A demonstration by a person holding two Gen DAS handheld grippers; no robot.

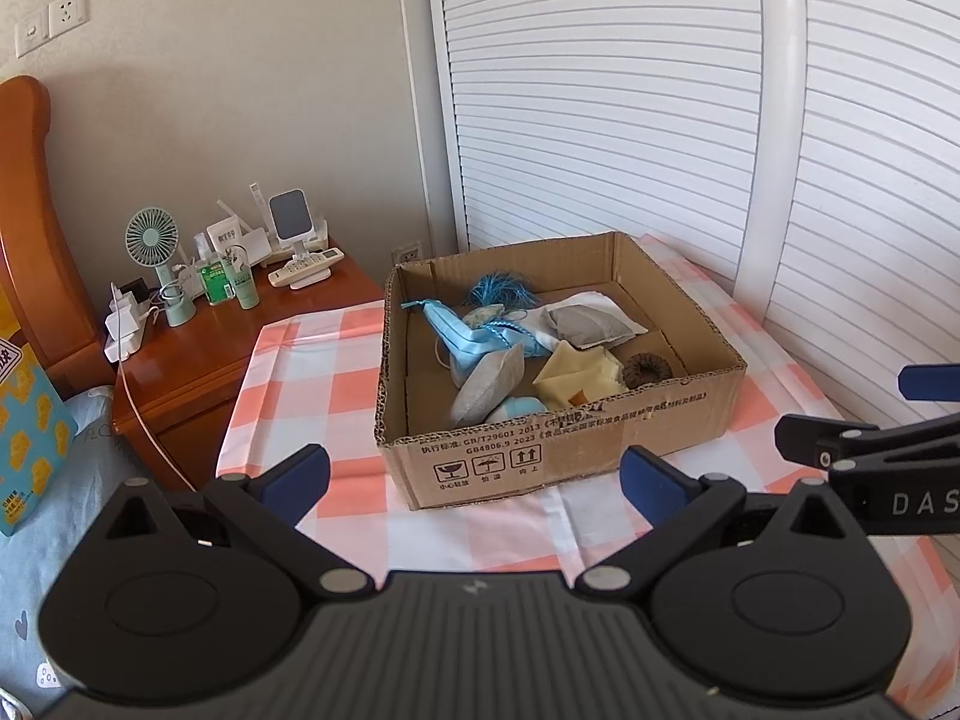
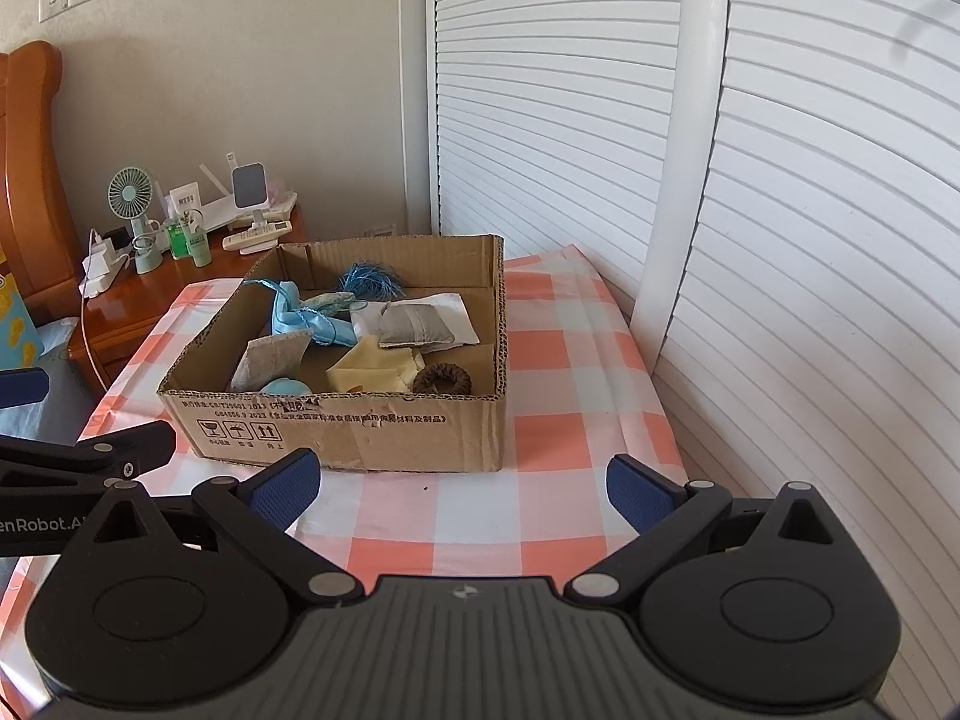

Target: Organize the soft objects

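While both grippers are hovering low over the pink-and-white checked tablecloth (image 1: 300, 360), the cardboard box (image 1: 540, 450) is sitting at the centre of each wrist view, open at the top. The left gripper (image 1: 477, 480) is spreading its blue-padded fingers wide and gripping nothing; the right gripper (image 2: 465, 483) is doing likewise — wide apart, nothing between the pads. Inside the box, soft things are lying jumbled: a light blue cloth (image 1: 456, 336) toward the left, a blue tassel (image 1: 501, 291) at the back, a grey pouch (image 1: 588, 324) on a white cloth at the right, a cream cloth (image 1: 576, 375) and a brown hair ring (image 1: 647, 371) near the front wall. In the left part of each frame, a green desk fan (image 1: 153, 240) is standing on the wooden nightstand (image 1: 198, 360).
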